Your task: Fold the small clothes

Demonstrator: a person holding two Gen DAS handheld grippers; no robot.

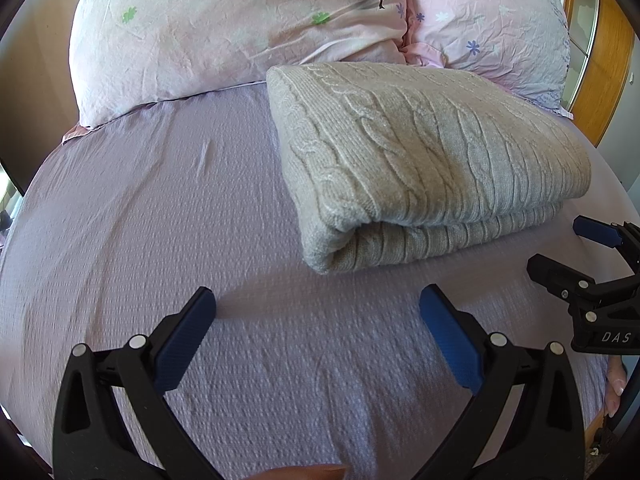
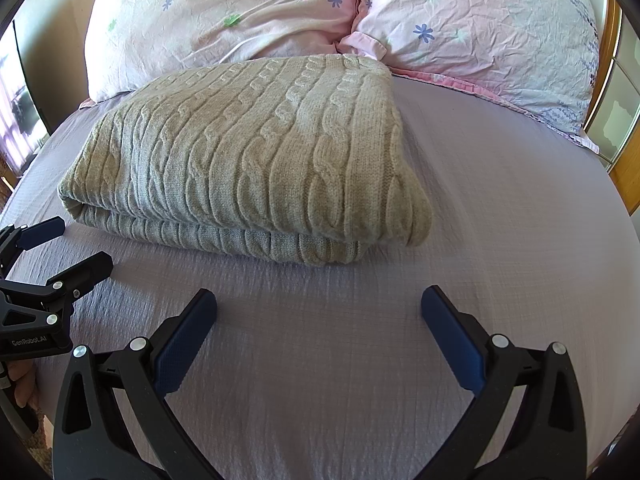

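A beige cable-knit sweater point(image 1: 420, 160) lies folded into a thick rectangle on the lilac bed sheet point(image 1: 160, 240), just in front of the pillows. It also shows in the right wrist view point(image 2: 248, 152). My left gripper point(image 1: 318, 300) is open and empty, hovering over the sheet a little in front of the sweater's left corner. My right gripper point(image 2: 319, 300) is open and empty, in front of the sweater's right part. Each gripper shows in the other's view: the right gripper point(image 1: 560, 248) at the right edge, the left gripper point(image 2: 80, 244) at the left edge, both open.
Two pink flowered pillows point(image 1: 224, 32) point(image 2: 480, 32) lean at the head of the bed behind the sweater. A wooden headboard or frame point(image 1: 608, 80) stands at the right. The lilac sheet point(image 2: 500, 220) spreads to the left and right of the sweater.
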